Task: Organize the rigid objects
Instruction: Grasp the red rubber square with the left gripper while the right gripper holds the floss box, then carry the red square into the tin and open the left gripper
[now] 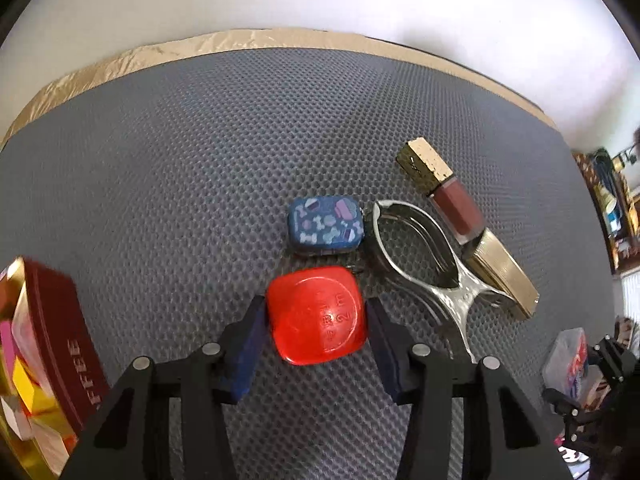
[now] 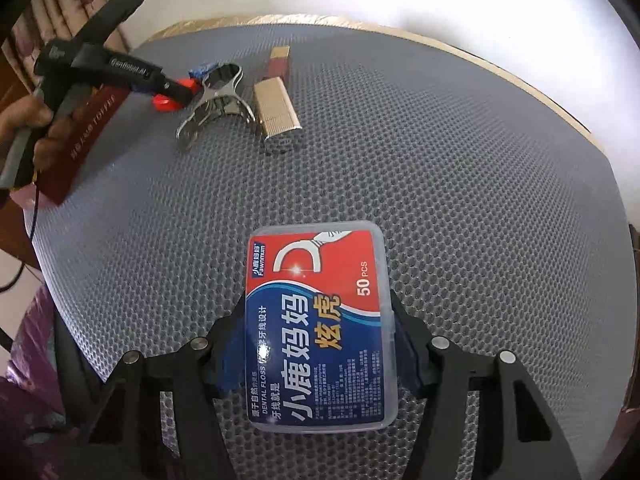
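Observation:
A red rounded-square box lies on the grey honeycomb mat, and my left gripper is shut on it, with a blue pad against each side. In the right wrist view the left gripper reaches in from the upper left, a hand on its handle and the red box at its tip. A clear dental floss box with a red and blue label sits between the pads of my right gripper, which is shut on its long sides.
Just beyond the red box are a small blue patterned tin, a shiny metal clip, a lip gloss with a gold cap and a ribbed gold case. A dark red tin holding colourful items stands at the left. The mat ends at a gold-taped edge.

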